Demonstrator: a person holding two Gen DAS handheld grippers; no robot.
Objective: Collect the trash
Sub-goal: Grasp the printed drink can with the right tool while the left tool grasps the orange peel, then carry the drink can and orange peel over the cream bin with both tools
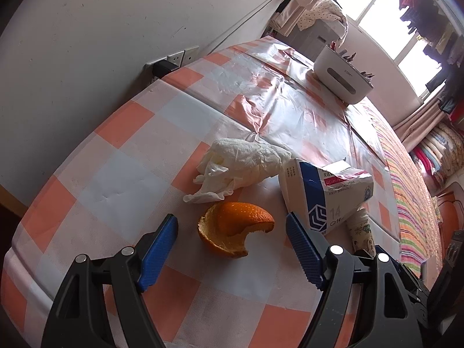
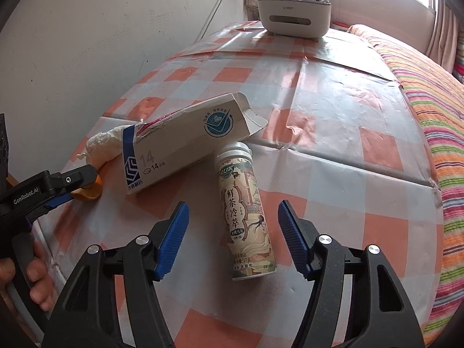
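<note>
Four pieces of trash on the checked table [image 2: 333, 133], none collected yet as far as shown. Leftmost: crumpled tissue [image 1: 243, 165], touching the box. Next, orange peel [image 1: 235, 229], lying between the wide-apart fingers of the left gripper [image 1: 232, 240], not yet pinched. Then a torn pill box [image 2: 185, 145], on its side, one end resting against the tea can [image 2: 246, 214]. Can lying flat, between the spread fingers of the right gripper [image 2: 232, 229], untouched. Far back, a white caddy [image 2: 293, 14] with pens, probably not trash. No bin visible in either view. Judged stage: very start, both grippers lined up for first grabs; all four pieces left to pick up and bin.
</note>
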